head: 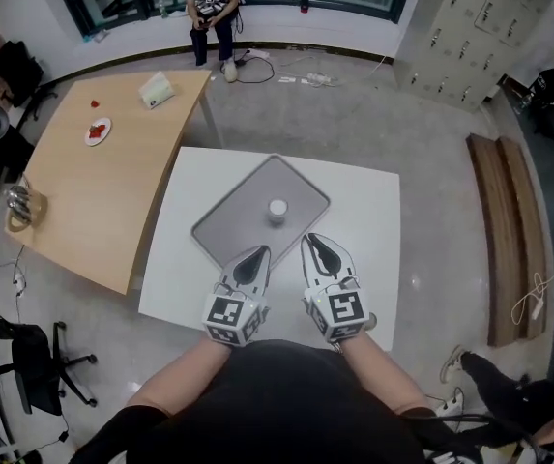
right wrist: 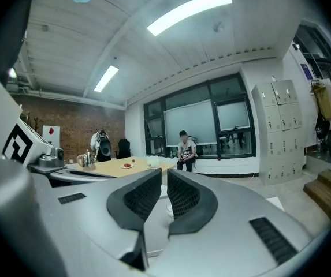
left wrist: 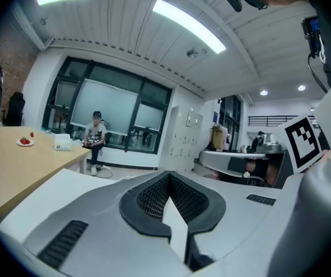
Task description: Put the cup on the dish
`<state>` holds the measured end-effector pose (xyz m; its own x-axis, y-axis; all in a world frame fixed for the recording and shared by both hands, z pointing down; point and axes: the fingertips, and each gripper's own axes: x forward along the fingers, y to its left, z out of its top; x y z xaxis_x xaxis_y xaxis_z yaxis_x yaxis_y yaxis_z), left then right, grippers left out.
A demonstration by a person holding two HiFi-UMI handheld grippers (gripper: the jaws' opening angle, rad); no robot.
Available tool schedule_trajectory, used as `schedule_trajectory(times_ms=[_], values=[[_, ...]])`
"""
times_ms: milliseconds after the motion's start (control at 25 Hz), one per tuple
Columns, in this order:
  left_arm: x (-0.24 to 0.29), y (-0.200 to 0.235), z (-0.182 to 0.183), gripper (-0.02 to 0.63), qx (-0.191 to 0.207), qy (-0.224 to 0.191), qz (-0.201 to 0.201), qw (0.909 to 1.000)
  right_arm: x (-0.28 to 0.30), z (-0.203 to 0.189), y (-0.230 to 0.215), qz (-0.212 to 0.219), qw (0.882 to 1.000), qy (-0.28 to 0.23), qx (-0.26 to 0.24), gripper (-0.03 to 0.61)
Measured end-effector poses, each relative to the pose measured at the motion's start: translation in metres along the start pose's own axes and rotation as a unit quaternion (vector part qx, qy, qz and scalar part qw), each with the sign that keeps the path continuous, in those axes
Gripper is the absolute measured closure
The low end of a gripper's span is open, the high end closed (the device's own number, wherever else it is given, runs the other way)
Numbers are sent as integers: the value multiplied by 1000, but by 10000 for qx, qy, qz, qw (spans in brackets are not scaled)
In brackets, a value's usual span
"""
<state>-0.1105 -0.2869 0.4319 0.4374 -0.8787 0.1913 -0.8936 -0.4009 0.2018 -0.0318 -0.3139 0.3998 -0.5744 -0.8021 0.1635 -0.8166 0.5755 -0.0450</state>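
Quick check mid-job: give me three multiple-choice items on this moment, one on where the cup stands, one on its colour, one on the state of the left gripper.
1. Where does the cup stand?
A. on the wooden table
B. on the grey dish
C. on the floor

2. What colour is the cup?
A. red
B. white
C. black

3. How is the left gripper?
A. jaws wide apart
B. closed on the cup
C. jaws together, nothing between them

Answers:
1 B: the head view shows the cup near the middle of the dish.
2 B: it shows white against the grey.
3 C: the left gripper view shows the jaws meeting with nothing between them, and the cup stands well beyond the gripper.
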Motion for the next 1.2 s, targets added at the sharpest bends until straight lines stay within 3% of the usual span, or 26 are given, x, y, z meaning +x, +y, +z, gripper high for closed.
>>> schedule_trajectory(times_ms=[280,560,1200], values=[[-1,-33,15,606,261,-153,-220,9993,-43,16,-6,-273,9992,-182,-238,565],[15,-41,28,606,338,-243,-293,9987,-44,10,-24,-486,9987,15,-144,565],[29,-43,26,606,412,-212,-238,9986,-31,-2,-22,-250,9996,91,91,566]])
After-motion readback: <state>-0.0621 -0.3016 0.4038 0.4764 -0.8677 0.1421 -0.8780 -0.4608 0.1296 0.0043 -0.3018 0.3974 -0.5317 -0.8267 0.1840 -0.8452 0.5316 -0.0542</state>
